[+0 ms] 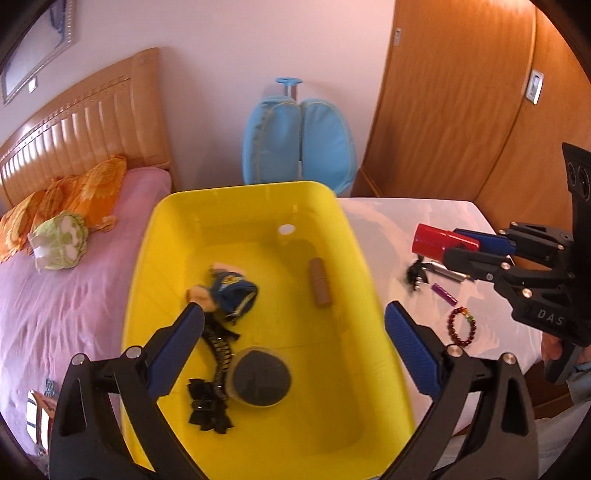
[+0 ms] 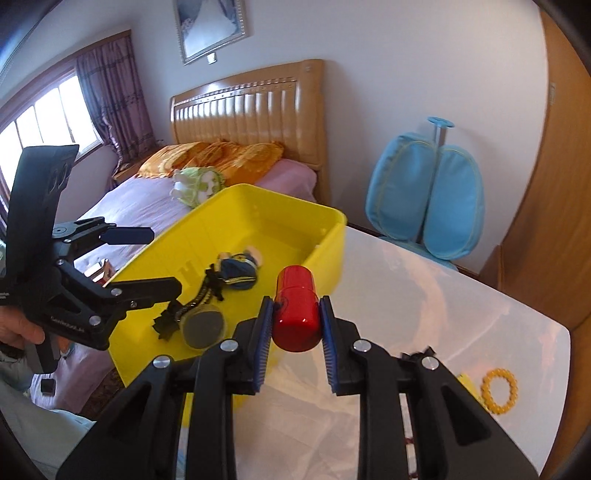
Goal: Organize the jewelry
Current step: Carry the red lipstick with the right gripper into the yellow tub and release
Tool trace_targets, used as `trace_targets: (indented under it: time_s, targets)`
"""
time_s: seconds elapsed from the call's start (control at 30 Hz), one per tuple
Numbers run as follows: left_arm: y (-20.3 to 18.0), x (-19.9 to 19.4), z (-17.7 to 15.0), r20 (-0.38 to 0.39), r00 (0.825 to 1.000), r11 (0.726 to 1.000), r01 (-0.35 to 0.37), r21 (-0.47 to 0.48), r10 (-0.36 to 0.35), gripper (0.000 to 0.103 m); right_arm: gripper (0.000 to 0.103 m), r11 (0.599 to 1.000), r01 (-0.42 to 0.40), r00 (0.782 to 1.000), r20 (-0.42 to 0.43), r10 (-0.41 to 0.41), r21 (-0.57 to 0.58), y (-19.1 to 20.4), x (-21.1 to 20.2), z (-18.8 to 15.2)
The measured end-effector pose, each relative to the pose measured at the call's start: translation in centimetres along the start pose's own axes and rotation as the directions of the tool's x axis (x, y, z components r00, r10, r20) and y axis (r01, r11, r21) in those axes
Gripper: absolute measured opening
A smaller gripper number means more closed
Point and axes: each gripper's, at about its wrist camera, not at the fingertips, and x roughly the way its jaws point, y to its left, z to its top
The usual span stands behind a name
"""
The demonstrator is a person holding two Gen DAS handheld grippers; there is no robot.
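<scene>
Bedroom. Pale plain walls (image 2: 369,55), a silver-framed picture (image 2: 210,27) above the padded tan headboard (image 2: 251,110). Pink-sheeted bed (image 1: 66,295) with orange pillows (image 2: 218,155). Bright daylight from the window (image 2: 48,122) with purple curtains (image 2: 110,103). Orange-brown wooden wardrobe (image 1: 461,92); light blue padded chair (image 2: 424,199) beside it.

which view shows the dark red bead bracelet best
The left wrist view: the dark red bead bracelet lies whole and unobstructed on the white table, right of the yellow plastic bin. The right wrist view does not show it; only a yellow bead ring is visible there.
</scene>
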Motion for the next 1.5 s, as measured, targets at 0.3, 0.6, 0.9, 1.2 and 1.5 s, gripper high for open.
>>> trace_targets:
  time_s: [0.3,0.6,0.9,1.2,1.5]
  targets:
    - [8.7,-1.6,-3.4,-0.031,0.987,0.984,-0.158,-0.087,0.155,0.096,0.027,0.977,-0.138,0.975,-0.193,0.106,-0.161,9.1,9.0,1.9]
    - [11.6,-2.0,-6.2,-0.051,0.991,0.985,-0.13,-0.116,0.125,0.096,0.027,0.964,-0.102,0.895,-0.445,-0.018,-0.246,11.9,17.2,1.3]
    - [12.3,-1.6,-6.4,-0.042,0.994,0.987,-0.101,-0.123,0.096,0.096,0.027,0.958,-0.101,0.873,-0.486,-0.045,-0.269,12.8,18.6,1.0]
    - [12.8,-1.4,-6.4,-0.043,0.996,0.989,-0.085,-0.119,0.081,0.096,0.027,0.963,-0.088,0.862,-0.504,-0.055,-0.256,12.8,18.8,0.6]
    - [12.6,-1.6,-6.2,-0.03,0.997,0.992,-0.072,-0.105,0.069,0.096,0.042,0.968,-0.075,0.884,-0.465,-0.047,-0.24,12.7,17.5,1.1]
